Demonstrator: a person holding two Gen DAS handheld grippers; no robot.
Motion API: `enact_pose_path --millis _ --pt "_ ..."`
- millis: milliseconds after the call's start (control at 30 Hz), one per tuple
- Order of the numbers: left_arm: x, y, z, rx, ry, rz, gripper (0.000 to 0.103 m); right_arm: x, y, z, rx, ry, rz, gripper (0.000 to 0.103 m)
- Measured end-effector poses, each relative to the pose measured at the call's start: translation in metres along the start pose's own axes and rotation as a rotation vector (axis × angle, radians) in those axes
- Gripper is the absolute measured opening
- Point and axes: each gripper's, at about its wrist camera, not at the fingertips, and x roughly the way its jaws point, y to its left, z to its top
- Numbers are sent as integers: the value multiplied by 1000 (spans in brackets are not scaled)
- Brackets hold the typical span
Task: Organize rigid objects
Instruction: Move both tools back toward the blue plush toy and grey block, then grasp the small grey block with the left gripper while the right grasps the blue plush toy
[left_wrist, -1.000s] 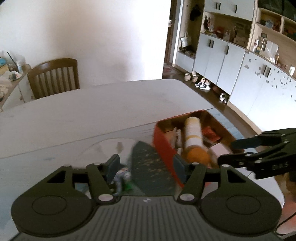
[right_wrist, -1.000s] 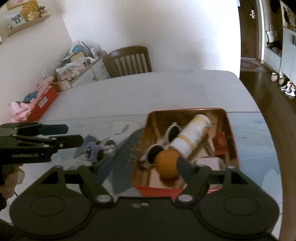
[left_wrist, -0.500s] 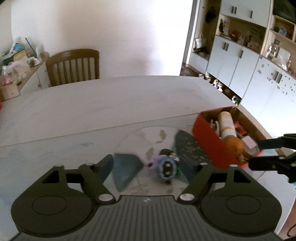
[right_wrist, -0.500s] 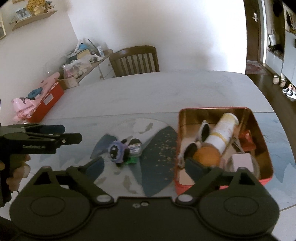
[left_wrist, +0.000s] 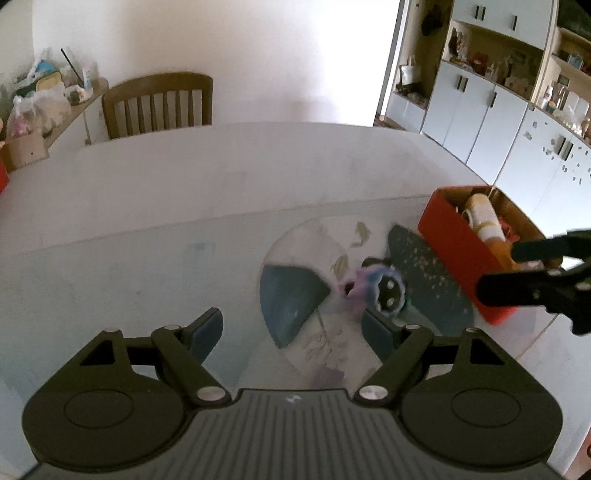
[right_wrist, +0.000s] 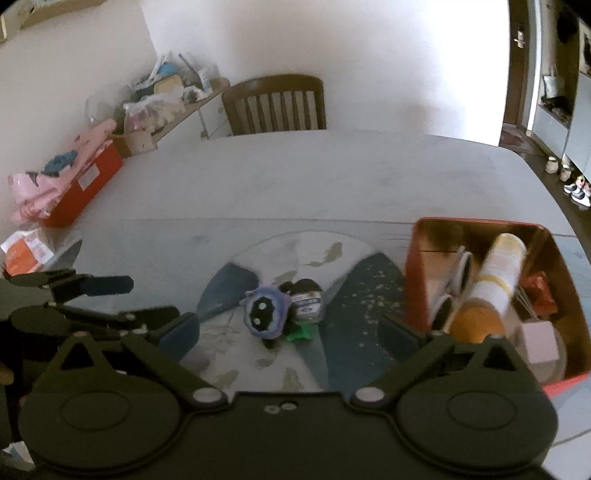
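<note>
Table (right_wrist: 332, 177), pale, fills the middle of both views; bare over its far half, so the near half appears to be the working ground; chair (right_wrist: 275, 105) stands at its far edge, upper centre of the right view.

Mat (right_wrist: 332, 332), printed in dark blue and cream, lies on the near part of the table, centre of the right view; it seems to mark where loose things wait for sorting.

Box (right_wrist: 417, 280), red, open-topped, sits at centre right of the right view, its left wall at the mat's right edge; likely the collecting place, since it already holds a cream bottle (right_wrist: 502, 273), an orange ball (right_wrist: 476, 321), white-rimmed sunglasses (right_wrist: 463, 264) and a pink block (right_wrist: 539, 343).

Left gripper (left_wrist: 291, 332), low in its own view, level and aimed across the table; jaws parted wide, nothing between them; its right finger (left_wrist: 376, 332) is just below the toy in the frame.

Right gripper (right_wrist: 291, 332), low in its own view, looking down over mat and box; jaws spread, empty; the toy lies ahead between its fingers, not yet reached.

Toy (right_wrist: 264, 314), small, purple-blue with a dark face, rests at mat centre, left of the box and outside it; still to be stored, by my reading.

Jar (right_wrist: 306, 301), small, dark-capped, touches the toy's right side; a green scrap (right_wrist: 299, 334) lies just below them.
</note>
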Motion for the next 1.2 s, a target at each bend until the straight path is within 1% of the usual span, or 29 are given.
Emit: enact_pose_path --millis 267,467,567,633,700,767,833,900,967,1067,1100,1167,1200 --pt "18 -3 -20 27 37 -3 82 41 17 6 -26 69 -9 102" --pt "28 -12 -29 47 74 -21 82 62 15 6 10 96 -36 99" --pt "29 -18 -32 70 74 -33 82 68 19 7 -6 105 -35 94" --pt "30 -21 -34 86 70 -32 82 72 22 8 -14 115 -15 87" --pt "33 -23 -36 93 70 -28 82 74 26 7 -28 119 -13 84" --pt "35 -24 -38 97 73 -21 81 77 30 6 -41 120 -22 83" --pt "37 -25 -39 99 80 -24 81 79 32 6 -50 123 -25 79" --pt "37 -27 -40 100 85 -29 76 81 34 6 -63 123 -37 77" --pt "37 -29 -41 104 88 -31 62 82 36 6 -71 126 -49 76" --pt "38 -30 -43 105 90 -36 53 85 37 6 -81 127 -65 70" --pt "38 -30 -43 107 88 -34 45 85 37 6 -89 130 -72 69" --pt "39 -31 -45 109 92 -26 36 87 40 6 -118 137 -88 66" --pt "40 -30 -45 106 96 -22 33 87 41 5 -133 136 -97 64"
